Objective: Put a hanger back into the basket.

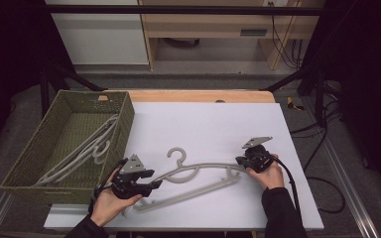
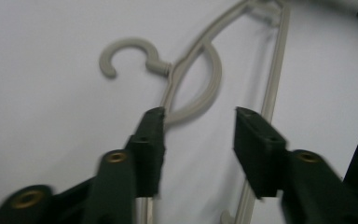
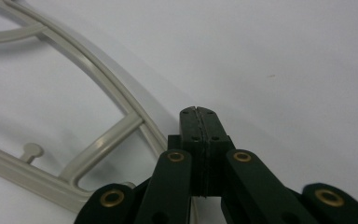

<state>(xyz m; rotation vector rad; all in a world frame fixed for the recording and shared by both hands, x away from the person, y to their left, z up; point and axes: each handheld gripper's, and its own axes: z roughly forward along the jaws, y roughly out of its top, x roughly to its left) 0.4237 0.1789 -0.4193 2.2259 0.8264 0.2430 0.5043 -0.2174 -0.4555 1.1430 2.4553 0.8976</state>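
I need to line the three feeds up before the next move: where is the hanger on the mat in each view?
High view: the hanger lies low on the white mat, between the left gripper and the right gripper.
Left gripper view: it runs up from between the jaws, hook at upper left.
Right gripper view: its end is at left, beside the shut jaws.
Shared landmark: the white mat.
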